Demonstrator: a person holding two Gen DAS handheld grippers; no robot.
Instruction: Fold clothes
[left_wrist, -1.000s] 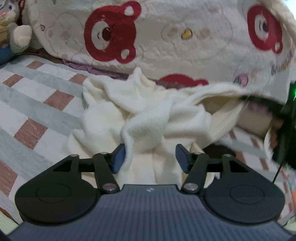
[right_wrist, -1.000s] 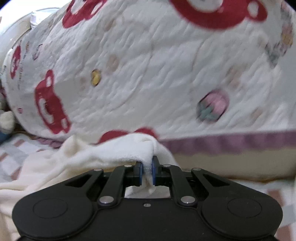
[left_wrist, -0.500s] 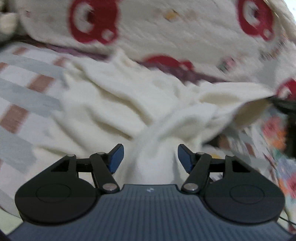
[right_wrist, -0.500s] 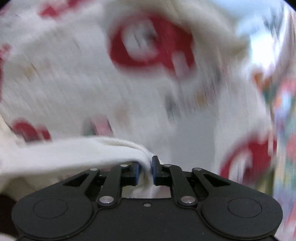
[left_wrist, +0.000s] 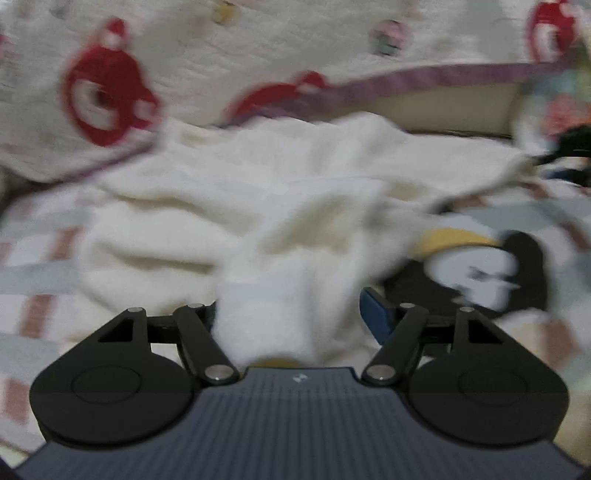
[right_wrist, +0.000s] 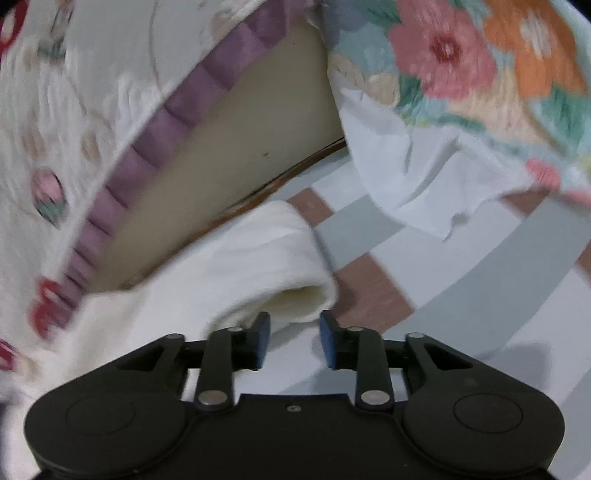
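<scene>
A cream fleece garment lies spread and rumpled across the checked bedsheet. My left gripper hangs low over its near edge. A thick fold of the fleece runs up between the fingers and hides the left pad. The blue right pad stands apart from the cloth, and the jaws are opening. In the right wrist view, a sleeve cuff rests on the sheet just ahead of my right gripper. Its jaws are opening with nothing between the pads.
A white quilt with red bears and a purple border is heaped behind the garment. A floral cover and white cloth sit at the far right. A black, white and yellow penguin figure lies right of my left gripper.
My right gripper let go of the sleeve end, swung right and down, and its jaws parted. The left gripper moved right, the garment is drawn out flatter, and the penguin figure came into view.
</scene>
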